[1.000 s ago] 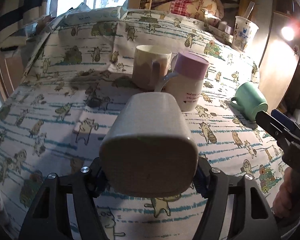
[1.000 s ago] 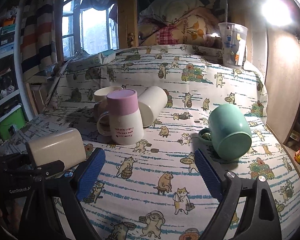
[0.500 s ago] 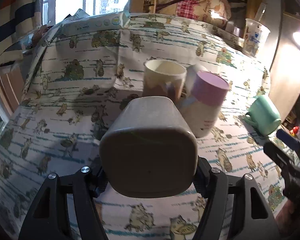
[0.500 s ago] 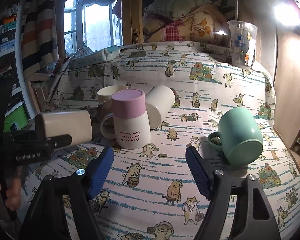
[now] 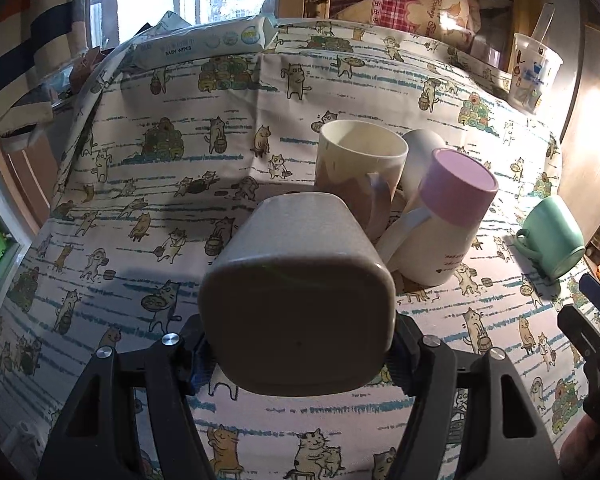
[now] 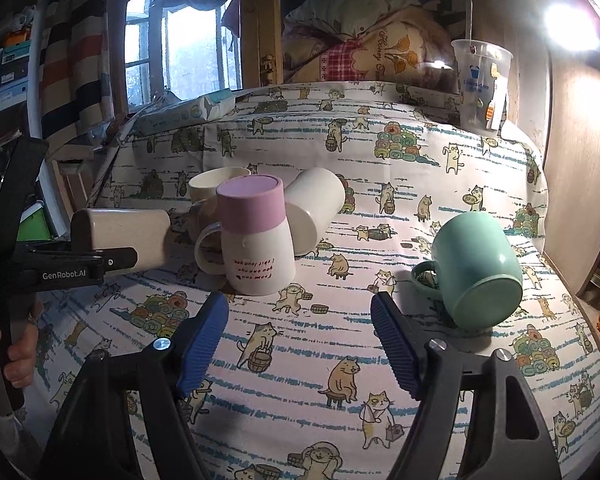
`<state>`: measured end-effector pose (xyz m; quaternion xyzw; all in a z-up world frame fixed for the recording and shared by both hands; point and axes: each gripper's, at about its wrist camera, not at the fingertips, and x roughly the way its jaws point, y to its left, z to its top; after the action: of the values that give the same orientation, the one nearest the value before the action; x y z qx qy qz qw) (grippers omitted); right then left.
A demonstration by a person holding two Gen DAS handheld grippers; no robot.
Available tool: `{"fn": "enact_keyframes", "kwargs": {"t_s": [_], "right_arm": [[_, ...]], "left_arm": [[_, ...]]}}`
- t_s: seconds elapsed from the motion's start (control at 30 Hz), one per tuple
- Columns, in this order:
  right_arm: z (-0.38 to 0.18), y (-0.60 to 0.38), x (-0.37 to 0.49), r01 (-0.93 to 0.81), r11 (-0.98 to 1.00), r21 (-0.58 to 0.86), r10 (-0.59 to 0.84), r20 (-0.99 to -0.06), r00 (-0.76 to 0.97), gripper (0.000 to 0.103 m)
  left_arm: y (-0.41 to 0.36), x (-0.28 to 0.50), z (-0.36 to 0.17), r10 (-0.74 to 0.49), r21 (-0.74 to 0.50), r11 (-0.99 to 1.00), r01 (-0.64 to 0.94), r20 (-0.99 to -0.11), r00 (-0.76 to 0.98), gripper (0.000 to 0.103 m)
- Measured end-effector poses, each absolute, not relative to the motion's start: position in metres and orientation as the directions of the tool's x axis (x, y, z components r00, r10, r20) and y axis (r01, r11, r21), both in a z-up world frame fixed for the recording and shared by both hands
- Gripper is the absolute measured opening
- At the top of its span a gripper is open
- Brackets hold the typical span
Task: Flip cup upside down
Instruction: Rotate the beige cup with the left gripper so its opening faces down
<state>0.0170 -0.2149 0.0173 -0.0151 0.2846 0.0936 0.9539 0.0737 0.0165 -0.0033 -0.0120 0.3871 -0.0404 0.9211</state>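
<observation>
The beige cup [image 5: 296,312] has risen higher above the cat-print cloth [image 5: 140,208] than a second ago, lying horizontal, base toward my left camera; plain, square-cornered, matte. My left gripper [image 5: 296,360] jaws stay clenched on it. My right gripper [image 6: 300,340] jaws stand released, empty, near the mint mug [image 6: 480,272]

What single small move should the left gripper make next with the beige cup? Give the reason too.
Probably roll the wrist so the beige cup turns mouth-down, then lower it. The left gripper clamps it on its side, held above the cat-print cloth, base toward the camera. Bare cloth lies left of the pink-bottomed mug. The right gripper is open and holds nothing.
</observation>
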Motion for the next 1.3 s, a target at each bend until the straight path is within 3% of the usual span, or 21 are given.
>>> {"fn": "enact_keyframes", "kwargs": {"t_s": [0.3, 0.33, 0.4, 0.43, 0.53, 0.6, 0.7, 0.9, 0.97, 1.1, 1.3], "right_arm": [[0.014, -0.216, 0.016, -0.185, 0.982, 0.025, 0.168, -0.552, 0.817, 0.075], [0.014, -0.216, 0.016, -0.186, 0.982, 0.026, 0.169, -0.552, 0.817, 0.075], [0.014, -0.216, 0.016, -0.185, 0.982, 0.024, 0.168, -0.551, 0.818, 0.075], [0.014, -0.217, 0.015, -0.186, 0.982, 0.024, 0.168, -0.55, 0.818, 0.075], [0.015, -0.218, 0.012, -0.192, 0.981, 0.023, 0.173, -0.543, 0.821, 0.075], [0.016, -0.219, 0.01, -0.194, 0.981, 0.017, 0.173, -0.537, 0.826, 0.075], [0.015, -0.22, 0.01, -0.191, 0.981, 0.02, 0.172, -0.538, 0.825, 0.075], [0.015, -0.22, 0.01, -0.193, 0.981, 0.025, 0.176, -0.542, 0.822, 0.075], [0.015, -0.219, 0.01, -0.195, 0.981, 0.02, 0.175, -0.539, 0.824, 0.075], [0.016, -0.217, 0.01, -0.198, 0.98, 0.013, 0.173, -0.539, 0.825, 0.075], [0.014, -0.217, 0.01, -0.192, 0.981, 0.02, 0.172, -0.544, 0.822, 0.075]], "left_arm": [[0.014, 0.071, 0.007, -0.058, -0.018, 0.998, 0.062, -0.683, 0.728, 0.066], [0.014, 0.071, 0.008, -0.052, -0.012, 0.998, 0.061, -0.681, 0.731, 0.063], [0.014, 0.072, 0.009, -0.049, -0.007, 0.998, 0.062, -0.688, 0.724, 0.045], [0.014, 0.074, 0.007, -0.05, -0.005, 0.998, 0.065, -0.703, 0.709, 0.043], [0.019, 0.065, 0.005, -0.055, -0.02, 0.998, 0.058, -0.693, 0.719, 0.05], [0.02, 0.051, 0.004, -0.04, -0.007, 0.999, 0.047, -0.66, 0.75, 0.089], [0.021, 0.032, 0.001, -0.028, 0.009, 0.999, 0.043, -0.626, 0.779, 0.092], [0.021, 0.026, -0.021, -0.025, 0.007, 0.999, 0.041, -0.683, 0.73, 0.092], [0.022, 0.027, -0.03, -0.027, -0.001, 0.999, 0.037, -0.702, 0.712, 0.09], [0.027, 0.031, -0.042, -0.086, -0.067, 0.996, 0.053, -0.738, 0.67, 0.067], [0.026, 0.022, -0.025, -0.081, -0.063, 0.997, 0.053, -0.688, 0.721, 0.067]]}}
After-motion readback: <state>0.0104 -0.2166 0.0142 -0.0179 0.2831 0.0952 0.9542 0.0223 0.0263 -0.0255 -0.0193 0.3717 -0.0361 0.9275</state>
